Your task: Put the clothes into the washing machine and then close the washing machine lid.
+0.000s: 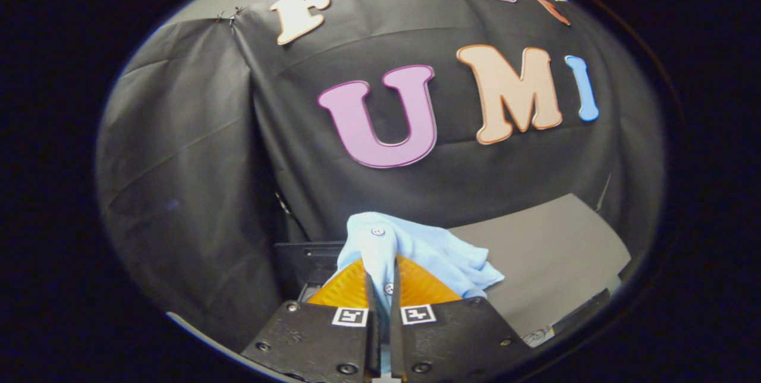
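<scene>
Now a light blue buttoned garment (416, 249) is clamped between the nearly closed fingers of the gripper (382, 288), held up in front of the black cloth wall (190, 151), with a grey surface (553, 252) to the right.

The garment (416, 249) sits pinched between the gripper (381, 288) fingers — table (553, 252) beyond, right (booth wall behind).

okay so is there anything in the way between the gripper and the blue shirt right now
No, nothing stands between them. The gripper is already shut on the light blue shirt: a buttoned strip of it is pinched between both fingers, and the rest bunches just ahead of them, above the grey surface.
</scene>
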